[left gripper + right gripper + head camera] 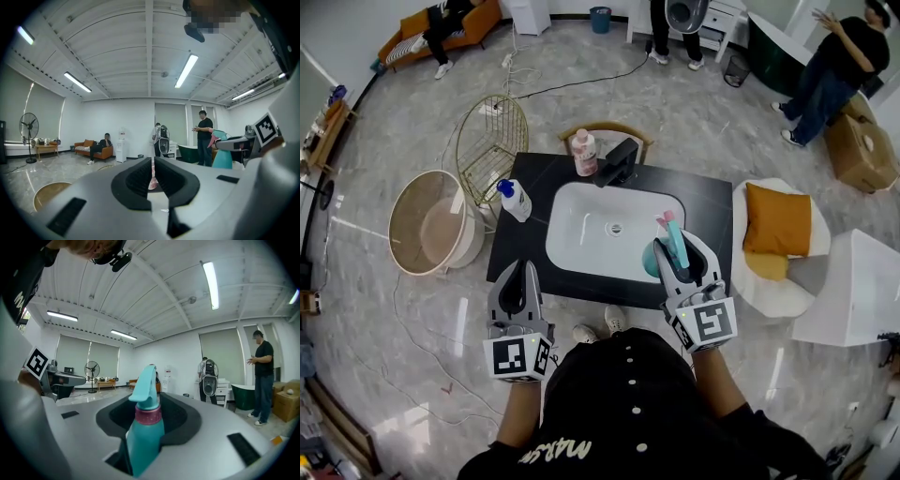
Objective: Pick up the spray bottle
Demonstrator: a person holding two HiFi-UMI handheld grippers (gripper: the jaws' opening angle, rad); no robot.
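The main part of the task looks done: the spray bottle (673, 236) is in the right gripper (682, 255), whose jaws are closed on the teal body just under the pink collar, so the nozzle head stands up above the pads in the right gripper view. The bottle is upright and, in the head view, it is over the right edge of the white sink (572, 246) that is set in the black counter (532, 178). I judge that it is lifted clear of the counter (its base is hidden by the gripper, so I cannot confirm this directly). What is left, in my opinion, is only to hold it steady or to bring it a little higher, because nothing in the pictures shows a place where it must go. The right gripper is held about level, pointing forward away from the person's body, with its marker cube near the chest. The left gripper (520, 272) is on the other side, near the front left corner of the counter, also about level; its jaws are pressed together with nothing between them. It is well apart from the white pump bottle (514, 200) and the pink bottle (584, 153), which stands beside the black faucet (619, 161).
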